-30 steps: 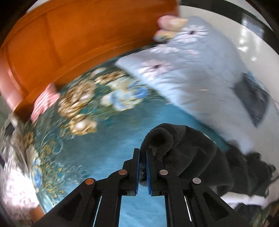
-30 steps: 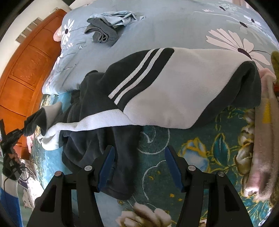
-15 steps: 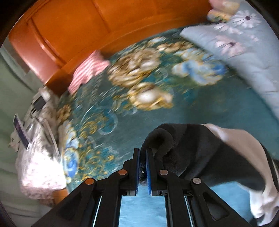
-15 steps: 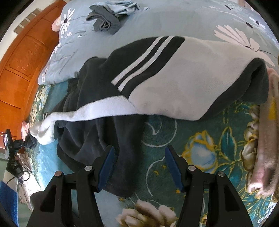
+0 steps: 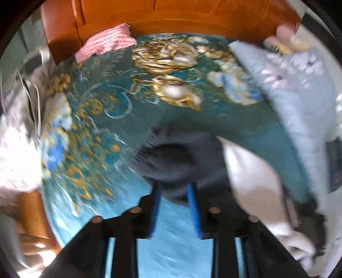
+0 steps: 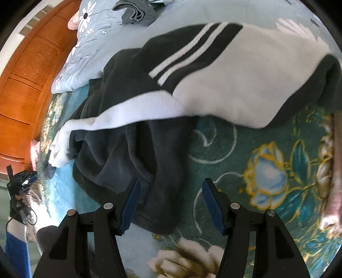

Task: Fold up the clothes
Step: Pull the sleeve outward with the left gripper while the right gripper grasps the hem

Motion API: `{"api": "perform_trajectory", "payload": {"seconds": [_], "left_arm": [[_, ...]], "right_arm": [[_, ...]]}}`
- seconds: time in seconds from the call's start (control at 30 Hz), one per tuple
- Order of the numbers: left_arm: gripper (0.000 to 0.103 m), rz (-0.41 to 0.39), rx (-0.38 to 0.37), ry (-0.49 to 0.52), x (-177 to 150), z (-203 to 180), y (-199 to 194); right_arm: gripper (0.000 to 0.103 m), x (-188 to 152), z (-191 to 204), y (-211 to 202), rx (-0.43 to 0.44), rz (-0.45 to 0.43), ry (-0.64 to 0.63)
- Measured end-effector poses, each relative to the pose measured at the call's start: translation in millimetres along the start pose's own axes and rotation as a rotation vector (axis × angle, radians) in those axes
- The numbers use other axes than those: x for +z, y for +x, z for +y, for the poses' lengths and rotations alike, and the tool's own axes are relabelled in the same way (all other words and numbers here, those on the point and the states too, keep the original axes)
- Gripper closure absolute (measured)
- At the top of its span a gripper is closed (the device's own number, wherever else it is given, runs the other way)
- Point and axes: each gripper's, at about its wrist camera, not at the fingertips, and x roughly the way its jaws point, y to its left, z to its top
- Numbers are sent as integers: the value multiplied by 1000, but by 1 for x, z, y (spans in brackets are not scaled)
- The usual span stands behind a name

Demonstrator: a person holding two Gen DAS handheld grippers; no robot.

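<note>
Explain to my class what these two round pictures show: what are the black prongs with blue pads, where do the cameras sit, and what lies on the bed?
No robot here: a person holds a hand tool in each hand, each ending in a two-finger claw. Each tool carries a wide-angle camera looking along its fingers, hence the round pictures. One picture is from the left claw, the other from the right claw. On the teal flowered bedspread lies a dark and white fleece garment, which is being folded. The left claw's jaws are opening with the garment's dark sleeve end between them. The right claw hangs open over a dark fold, gripping nothing. A wooden headboard stands behind.
</note>
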Motion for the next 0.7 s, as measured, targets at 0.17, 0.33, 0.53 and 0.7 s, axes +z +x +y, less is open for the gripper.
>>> {"api": "perform_trajectory", "payload": {"seconds": [0.17, 0.33, 0.53, 0.7], "left_arm": [[59, 7, -113, 44, -36, -27, -35], [50, -19, -225, 43, -71, -40, -86], [46, -83, -316, 17, -99, -33, -151], [43, -127, -349, 15, -119, -23, -188]], "right_arm": [[40, -9, -16, 16, 68, 21, 31], [38, -15, -38, 42, 179, 36, 136], [28, -24, -35, 42, 280, 33, 150], [28, -42, -32, 49, 382, 42, 182]]}}
